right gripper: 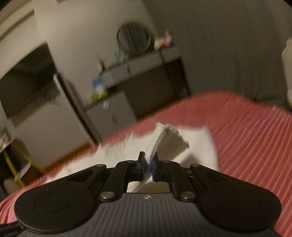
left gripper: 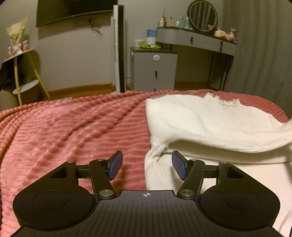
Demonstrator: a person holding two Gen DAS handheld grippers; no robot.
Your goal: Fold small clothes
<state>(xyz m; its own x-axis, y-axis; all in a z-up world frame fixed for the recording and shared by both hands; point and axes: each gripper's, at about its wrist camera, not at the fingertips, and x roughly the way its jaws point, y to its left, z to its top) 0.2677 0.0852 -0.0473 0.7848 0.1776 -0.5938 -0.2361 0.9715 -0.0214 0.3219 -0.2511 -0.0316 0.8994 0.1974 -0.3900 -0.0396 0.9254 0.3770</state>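
Right gripper (right gripper: 149,165) was clamped on a lifted edge of the white garment (right gripper: 164,140), which stood up between the pads. The rest lay on the pink ribbed bedspread (right gripper: 246,138). View blurred.

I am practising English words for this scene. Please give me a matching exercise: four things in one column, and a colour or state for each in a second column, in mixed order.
Things:
1. left gripper
2. right gripper
3. bed cover
4. round mirror

States:
a. pink and ribbed
b. stands on the grey dressing table
c. jaws apart, nothing between them
d. shut on an edge of the white garment

Pairs: 1-c, 2-d, 3-a, 4-b
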